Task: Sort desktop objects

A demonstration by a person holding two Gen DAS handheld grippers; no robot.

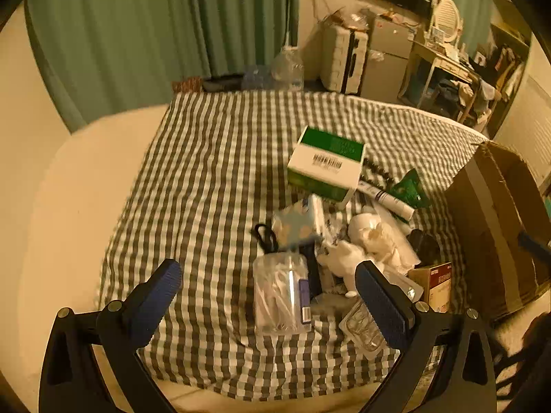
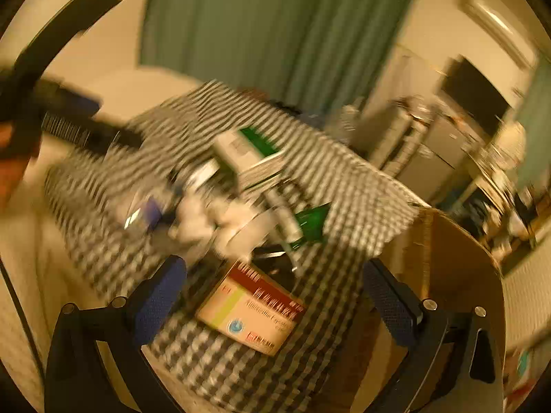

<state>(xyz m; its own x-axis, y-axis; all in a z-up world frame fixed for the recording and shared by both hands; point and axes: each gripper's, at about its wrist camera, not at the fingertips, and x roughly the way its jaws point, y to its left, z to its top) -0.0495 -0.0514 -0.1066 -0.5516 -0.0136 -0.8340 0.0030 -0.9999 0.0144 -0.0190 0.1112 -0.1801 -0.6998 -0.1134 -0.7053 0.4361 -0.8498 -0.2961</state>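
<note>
A pile of small objects lies on a checked cloth (image 1: 206, 179). In the left wrist view my left gripper (image 1: 268, 285) is open above a clear plastic bag of white sticks (image 1: 280, 296). Beyond it lie a green-and-white box (image 1: 325, 165), a white tube (image 1: 385, 199), a green packet (image 1: 409, 187), white crumpled items (image 1: 372, 237) and a red-and-tan medicine box (image 1: 437, 284). The right wrist view is blurred. My right gripper (image 2: 275, 292) is open just above that medicine box (image 2: 251, 313), with one finger on either side of it.
An open cardboard box (image 1: 499, 227) stands at the right edge of the cloth; it also shows in the right wrist view (image 2: 447, 261). Green curtains (image 1: 155, 34) hang behind. A suitcase (image 1: 344, 58) and a cluttered desk (image 1: 447, 65) stand at the far right.
</note>
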